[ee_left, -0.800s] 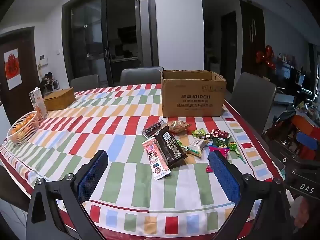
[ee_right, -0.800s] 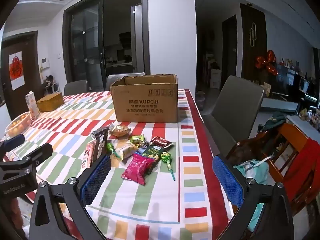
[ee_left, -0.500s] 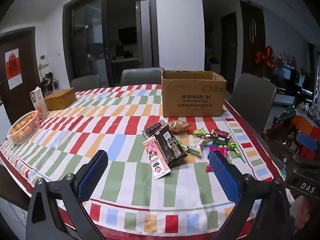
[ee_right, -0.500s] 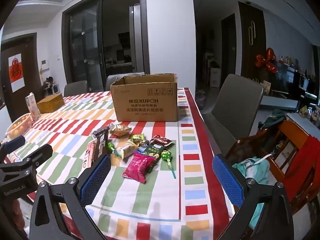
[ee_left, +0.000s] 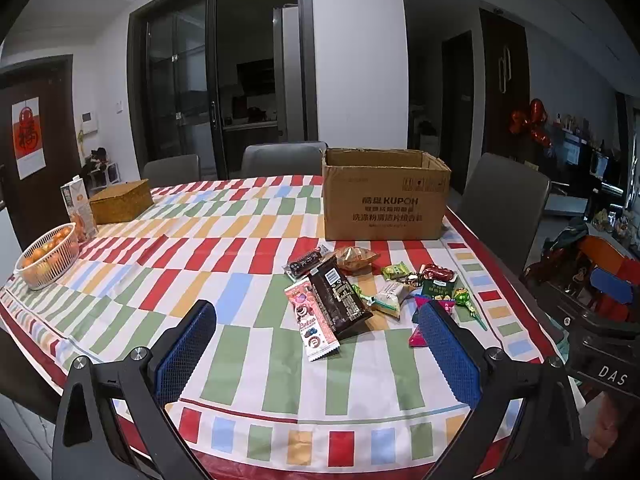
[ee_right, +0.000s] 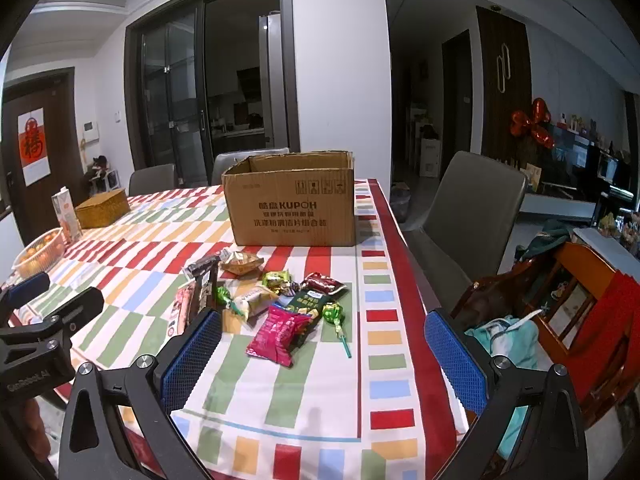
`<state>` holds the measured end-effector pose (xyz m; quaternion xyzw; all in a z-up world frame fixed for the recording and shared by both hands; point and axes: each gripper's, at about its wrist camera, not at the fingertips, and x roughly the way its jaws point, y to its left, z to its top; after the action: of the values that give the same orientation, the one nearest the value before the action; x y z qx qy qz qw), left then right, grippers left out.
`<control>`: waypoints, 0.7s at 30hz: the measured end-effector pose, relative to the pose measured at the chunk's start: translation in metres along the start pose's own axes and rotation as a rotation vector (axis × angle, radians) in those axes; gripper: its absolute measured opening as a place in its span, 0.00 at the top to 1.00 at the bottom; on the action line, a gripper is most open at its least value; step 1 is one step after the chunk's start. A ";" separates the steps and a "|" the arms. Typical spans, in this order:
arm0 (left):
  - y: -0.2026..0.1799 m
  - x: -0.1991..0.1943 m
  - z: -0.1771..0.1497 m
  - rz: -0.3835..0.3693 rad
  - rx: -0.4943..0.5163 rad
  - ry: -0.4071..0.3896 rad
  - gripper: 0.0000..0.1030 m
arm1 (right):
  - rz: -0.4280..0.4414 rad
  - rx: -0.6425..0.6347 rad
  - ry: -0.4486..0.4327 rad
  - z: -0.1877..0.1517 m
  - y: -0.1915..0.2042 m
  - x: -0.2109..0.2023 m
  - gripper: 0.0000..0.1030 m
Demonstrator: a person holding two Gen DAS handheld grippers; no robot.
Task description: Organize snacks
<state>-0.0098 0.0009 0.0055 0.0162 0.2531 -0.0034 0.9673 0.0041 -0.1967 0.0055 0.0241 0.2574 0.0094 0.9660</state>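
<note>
We are hovering both the left claw (ee_left: 316,344) and right claw (ee_right: 322,350) wide and empty over the snacks (ee_right: 276,304) lying near the cardboard box (ee_right: 292,200) on the bench (ee_left: 168,272), judging them light, crinkly, slippery, best pinched mid-body.

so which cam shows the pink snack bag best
The right wrist view: the pink snack bag lies whole and unobstructed. In the left wrist view, the left gripper's blue finger pad covers most of it.
</note>
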 end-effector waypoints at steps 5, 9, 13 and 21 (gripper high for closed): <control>0.000 -0.001 0.000 0.000 0.000 -0.005 0.00 | 0.002 0.000 -0.001 0.002 0.000 -0.003 0.01; 0.000 -0.002 0.001 0.000 0.001 -0.005 0.00 | 0.001 -0.001 -0.004 0.002 0.001 -0.003 0.01; 0.000 -0.002 -0.001 0.001 0.000 -0.007 0.00 | 0.001 -0.001 -0.004 0.002 0.001 -0.004 0.01; -0.001 -0.002 0.000 0.002 0.000 -0.007 0.00 | 0.004 -0.005 -0.007 0.001 0.001 -0.004 0.01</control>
<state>-0.0116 0.0002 0.0060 0.0166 0.2497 -0.0027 0.9682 0.0010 -0.1957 0.0088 0.0222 0.2539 0.0118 0.9669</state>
